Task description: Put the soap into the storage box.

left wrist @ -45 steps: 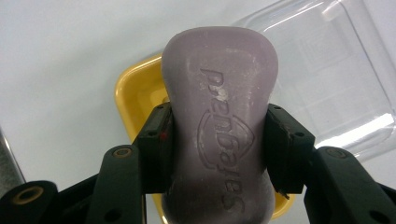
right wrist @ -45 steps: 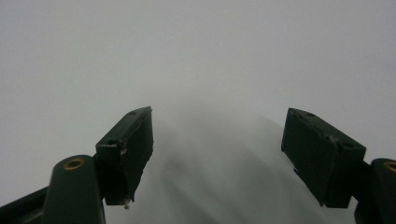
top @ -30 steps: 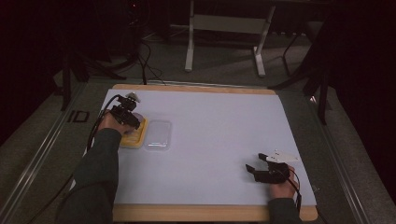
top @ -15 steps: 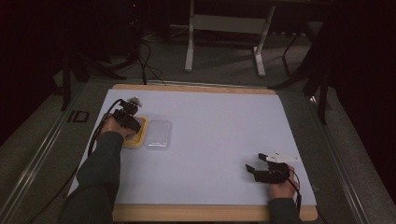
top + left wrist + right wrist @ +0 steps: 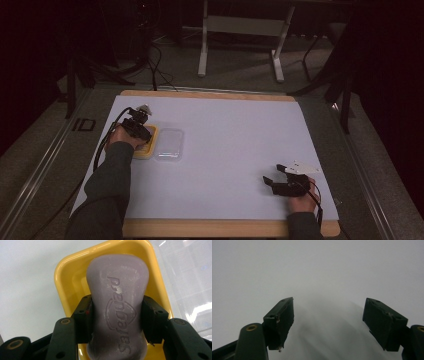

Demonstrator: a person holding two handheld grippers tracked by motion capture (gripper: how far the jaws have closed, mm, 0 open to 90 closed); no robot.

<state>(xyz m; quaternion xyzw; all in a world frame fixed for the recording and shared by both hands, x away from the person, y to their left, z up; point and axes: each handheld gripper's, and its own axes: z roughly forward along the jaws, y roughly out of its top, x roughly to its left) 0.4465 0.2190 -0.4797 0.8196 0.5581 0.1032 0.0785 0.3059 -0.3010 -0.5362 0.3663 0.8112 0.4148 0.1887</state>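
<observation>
A person works with two handheld grippers over a white-covered surface (image 5: 230, 150) edged in pale wood, seen from above in a dim room. At the left of the high view, the left gripper (image 5: 142, 134) reaches down over a yellow soap dish (image 5: 150, 145) sitting near the surface's left edge, the person's dark-sleeved left forearm (image 5: 112, 175) running up to it from the bottom of the frame. Just right of the dish, touching or nearly touching it, lies a clear plastic lid (image 5: 169, 144).

The left gripper view shows the grip close up: the two black jaws are clenched on the narrow waist of a pale purple soap bar (image 5: 117, 305), one pad pressed to each side. The bar has embossed lettering on its top face, and it sits lengthwise in the yellow soap dish (image 5: 65, 275), whose glossy rim frames it in the upper half of the frame. The clear plastic lid (image 5: 187, 277) fills the right edge of that view, catching reflections.

At the lower right of the high view, the right gripper (image 5: 272, 182) rests low over bare white surface, well apart from the dish, held by the person's right hand (image 5: 302, 200). In the right gripper view its jaws stand released and wide apart, with nothing between them but the plain white surface (image 5: 324, 272).
</observation>
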